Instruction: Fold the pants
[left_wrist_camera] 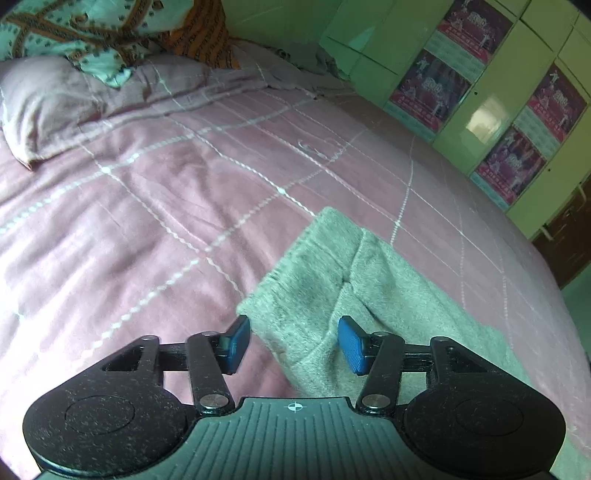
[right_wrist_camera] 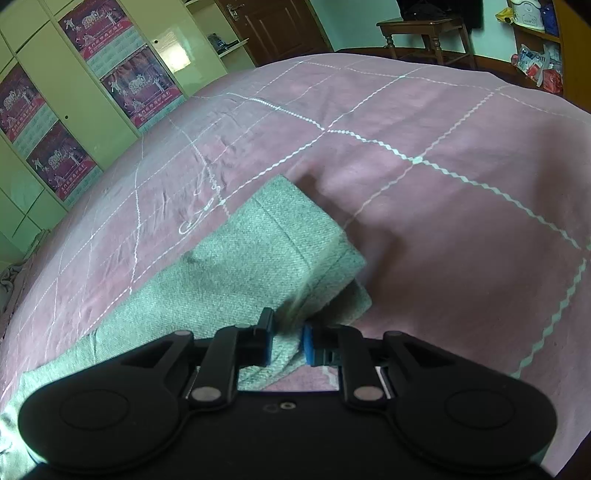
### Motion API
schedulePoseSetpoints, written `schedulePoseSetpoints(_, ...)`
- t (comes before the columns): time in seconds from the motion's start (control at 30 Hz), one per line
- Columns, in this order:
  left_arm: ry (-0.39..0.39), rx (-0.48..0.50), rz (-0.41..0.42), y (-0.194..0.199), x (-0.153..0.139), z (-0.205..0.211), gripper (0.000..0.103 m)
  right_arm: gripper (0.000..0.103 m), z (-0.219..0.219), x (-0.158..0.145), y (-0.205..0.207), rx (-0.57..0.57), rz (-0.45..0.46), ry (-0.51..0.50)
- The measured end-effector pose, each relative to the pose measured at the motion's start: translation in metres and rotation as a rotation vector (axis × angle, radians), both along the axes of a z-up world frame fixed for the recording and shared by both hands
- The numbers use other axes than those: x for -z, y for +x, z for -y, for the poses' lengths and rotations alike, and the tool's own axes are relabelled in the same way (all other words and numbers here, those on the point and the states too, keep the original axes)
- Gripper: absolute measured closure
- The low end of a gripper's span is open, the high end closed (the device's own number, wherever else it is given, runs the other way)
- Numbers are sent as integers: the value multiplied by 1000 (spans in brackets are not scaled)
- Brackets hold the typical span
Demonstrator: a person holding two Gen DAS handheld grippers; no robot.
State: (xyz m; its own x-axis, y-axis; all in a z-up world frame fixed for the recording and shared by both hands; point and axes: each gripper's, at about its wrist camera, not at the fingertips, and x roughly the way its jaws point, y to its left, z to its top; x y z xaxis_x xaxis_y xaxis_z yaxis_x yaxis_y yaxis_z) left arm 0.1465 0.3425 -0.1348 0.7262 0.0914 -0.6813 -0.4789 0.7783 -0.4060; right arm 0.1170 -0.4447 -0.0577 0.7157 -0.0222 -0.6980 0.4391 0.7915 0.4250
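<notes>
Grey-green fleece pants (left_wrist_camera: 332, 280) lie on the pink bedspread (left_wrist_camera: 147, 221). In the left wrist view the waistband end lies between and ahead of my left gripper (left_wrist_camera: 293, 343), whose blue pads (left_wrist_camera: 351, 347) stand wide apart with cloth between them, not clamped. In the right wrist view the pants (right_wrist_camera: 236, 266) show a leg cuff end, doubled in layers. My right gripper (right_wrist_camera: 287, 345) has its pads close together, pinching the cuff's near edge.
A pillow (left_wrist_camera: 48, 107) and patterned bedding (left_wrist_camera: 74, 33) lie at the bed's head. Green wardrobe doors with posters (left_wrist_camera: 491, 110) stand beside the bed. A wooden table (right_wrist_camera: 424, 33), a door and shelves stand beyond the bed's foot.
</notes>
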Motion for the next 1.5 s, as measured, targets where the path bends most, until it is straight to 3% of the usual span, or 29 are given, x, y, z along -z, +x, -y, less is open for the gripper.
schedulePoseSetpoints(0.17, 26, 44, -30, 19, 3, 4, 80, 87, 1, 1, 1, -4, -1, 0)
schedulePoseSetpoints(0.3, -1, 2, 149, 18, -34, -7, 93, 99, 3, -7, 1, 15, 23, 8)
schedulePoseSetpoints(0.4, 27, 31, 224, 19, -53, -9, 93, 100, 7, -30, -8, 37, 160, 25)
schedulePoseSetpoints(0.43, 52, 41, 201, 21, -51, -8, 93, 100, 7, -37, -11, 38, 203, 25)
schedulePoseSetpoints(0.5, 62, 57, 68, 29, -25, -11, 93, 100, 1, -44, -14, 18, 257, -34)
schedulePoseSetpoints(0.53, 51, 53, -19, 32, -4, -14, 93, 100, 0, -40, -14, 14, 253, -51)
schedulePoseSetpoints(0.57, 41, 48, -40, 28, 11, -16, 93, 100, 2, -28, -8, 16, 198, -53)
schedulePoseSetpoints(0.63, -10, 24, 22, 14, 19, -19, 92, 101, 11, 10, 8, 23, 16, 3)
schedulePoseSetpoints(0.77, -21, 38, 48, 10, 14, -19, 86, 98, 5, 11, 6, 21, 38, -29)
schedulePoseSetpoints(0.83, -15, 48, 47, 13, 12, -18, 71, 96, 3, 8, 11, -5, 20, -61)
schedulePoseSetpoints(0.9, 20, 70, 9, 23, 10, -12, 68, 91, 5, 6, 14, -20, 12, -42)
schedulePoseSetpoints(0.97, 79, 82, -15, 31, 4, -3, 82, 94, 5, 3, 17, -35, -3, -59)
schedulePoseSetpoints(1.03, 69, 56, 63, 25, -9, -2, 93, 99, 0, -5, 24, -50, -16, -102)
schedulePoseSetpoints(1.1, 33, 30, 144, 14, -18, -7, 93, 99, -2, -24, 19, -55, 82, -92)
schedulePoseSetpoints(1.13, 55, 31, 130, 14, -16, -6, 93, 99, 0, -35, 15, -45, 141, -67)
schedulePoseSetpoints(1.2, 73, 46, -7, 24, 3, -6, 93, 99, 1, -48, 9, -38, 214, -89)
schedulePoseSetpoints(1.23, 52, 38, -19, 24, 10, -9, 92, 98, 0, -46, 12, -33, 181, -130)
schedulePoseSetpoints(1.33, 12, 9, 3, 19, 6, -10, 93, 97, 0, -6, 40, -53, -107, -142)
schedulePoseSetpoints(1.43, 76, 50, -44, 24, -2, -1, 92, 97, -2, -6, 35, -20, -70, -120)
schedulePoseSetpoints(1.5, 70, 57, -71, 27, -5, -1, 92, 96, -4, -4, 36, -31, -71, -110)
